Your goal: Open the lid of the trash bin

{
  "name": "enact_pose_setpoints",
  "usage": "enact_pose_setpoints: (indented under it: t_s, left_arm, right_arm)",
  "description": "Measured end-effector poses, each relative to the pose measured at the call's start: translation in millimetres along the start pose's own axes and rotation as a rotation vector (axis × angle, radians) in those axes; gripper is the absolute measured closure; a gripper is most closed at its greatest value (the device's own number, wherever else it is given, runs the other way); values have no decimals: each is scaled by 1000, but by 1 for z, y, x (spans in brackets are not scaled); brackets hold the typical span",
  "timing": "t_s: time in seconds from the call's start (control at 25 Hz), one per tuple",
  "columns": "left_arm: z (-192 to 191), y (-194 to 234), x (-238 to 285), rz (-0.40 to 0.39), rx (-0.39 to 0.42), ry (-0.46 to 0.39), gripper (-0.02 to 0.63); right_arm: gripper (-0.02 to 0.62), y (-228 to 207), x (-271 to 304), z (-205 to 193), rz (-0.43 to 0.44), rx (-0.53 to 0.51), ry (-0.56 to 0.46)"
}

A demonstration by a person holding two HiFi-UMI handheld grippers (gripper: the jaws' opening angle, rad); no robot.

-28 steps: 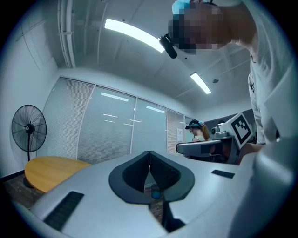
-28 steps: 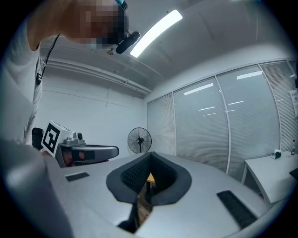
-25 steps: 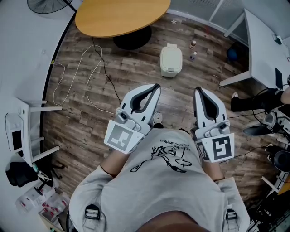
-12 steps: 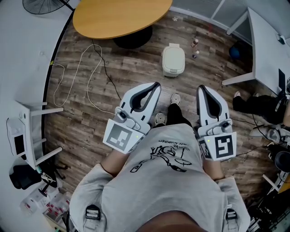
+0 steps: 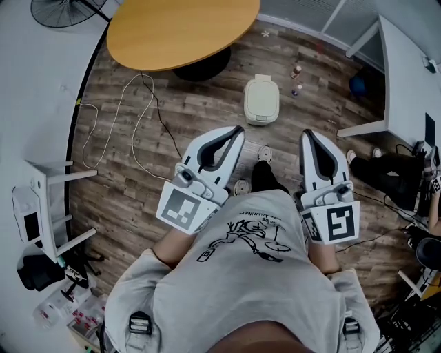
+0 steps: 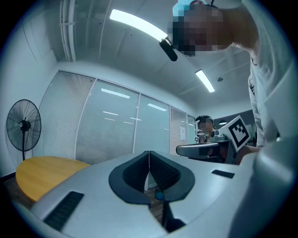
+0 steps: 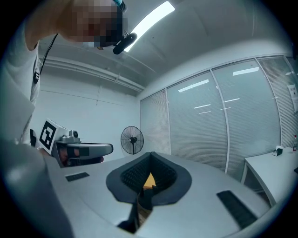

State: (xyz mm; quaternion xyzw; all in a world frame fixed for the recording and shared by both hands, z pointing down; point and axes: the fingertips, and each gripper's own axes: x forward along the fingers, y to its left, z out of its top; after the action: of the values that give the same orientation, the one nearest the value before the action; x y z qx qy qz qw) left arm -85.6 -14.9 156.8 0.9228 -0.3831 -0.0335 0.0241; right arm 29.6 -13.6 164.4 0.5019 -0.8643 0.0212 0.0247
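Looking down, we see the round wooden table (image 5: 180, 31); the cream trash bin (image 5: 261, 100), closed, stands on the floor near its right edge. Well short of the table, our left gripper (image 5: 238, 131) and right gripper (image 5: 305, 134) sit pinched together, empty.

We see a round orange wooden table (image 5: 180, 31) at top centre on the brown wood-plank floor (image 5: 207, 103), with a black pedestal fan (image 5: 65, 10) in the top left corner. A thin white cable (image 5: 132, 148) loops over the floor at left. Two small bottles (image 5: 295, 76) stand near the white desk (image 5: 406, 69) at right.
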Motion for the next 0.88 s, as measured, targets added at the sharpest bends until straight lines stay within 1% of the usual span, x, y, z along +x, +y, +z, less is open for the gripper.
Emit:
enact_pose_setpoints:
  t_s: [0.2, 0.32, 0.6, 0.88]
  left_arm:
    - [3, 12, 47, -7, 11, -16, 586]
    - [-1, 19, 74, -2, 10, 10, 586]
    - [-8, 30, 133, 0, -2, 37, 586]
    - [-12, 39, 182, 14, 4, 31, 586]
  right_arm:
    - [588, -40, 24, 0, 3, 5, 7]
    - [588, -64, 39, 2, 10, 8, 10]
    - [588, -118, 64, 4, 8, 16, 14]
    - [588, -165, 84, 1, 15, 21, 22]
